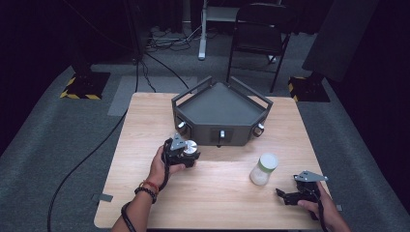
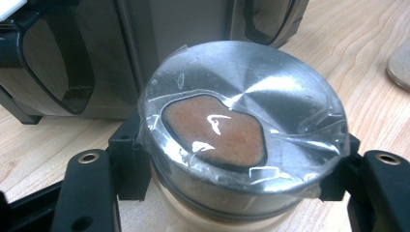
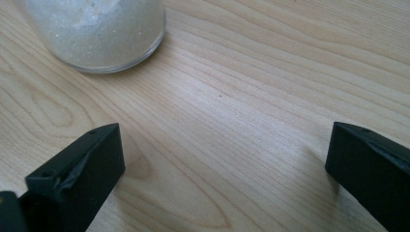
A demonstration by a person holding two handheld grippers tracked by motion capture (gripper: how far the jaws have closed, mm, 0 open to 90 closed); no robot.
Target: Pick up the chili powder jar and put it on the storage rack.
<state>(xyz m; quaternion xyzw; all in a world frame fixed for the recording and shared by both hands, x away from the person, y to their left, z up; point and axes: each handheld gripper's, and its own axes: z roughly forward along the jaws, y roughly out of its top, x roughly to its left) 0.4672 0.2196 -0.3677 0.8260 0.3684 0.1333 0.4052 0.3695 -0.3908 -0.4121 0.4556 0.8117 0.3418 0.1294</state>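
Observation:
A small jar with a shiny metal lid (image 2: 270,92) sits between the jaws of my left gripper (image 2: 237,193), which is shut on it just under the lid. Clear film covers the lid, and an orange-brown patch shows through it. In the high view that gripper (image 1: 186,153) and the jar (image 1: 190,146) are left of centre on the table, just in front of the grey box. My right gripper (image 1: 281,194) rests near the front right edge, open, with bare wood between its jaws (image 3: 222,164). A glass jar of white powder (image 1: 263,169) (image 3: 101,34) stands just beyond it.
A dark grey angular box (image 1: 220,104) with rails and round knobs on its front faces stands at the back middle of the wooden table (image 1: 212,193). Its front (image 2: 159,34) is close behind the held jar. A chair (image 1: 261,34) and cables are on the floor beyond.

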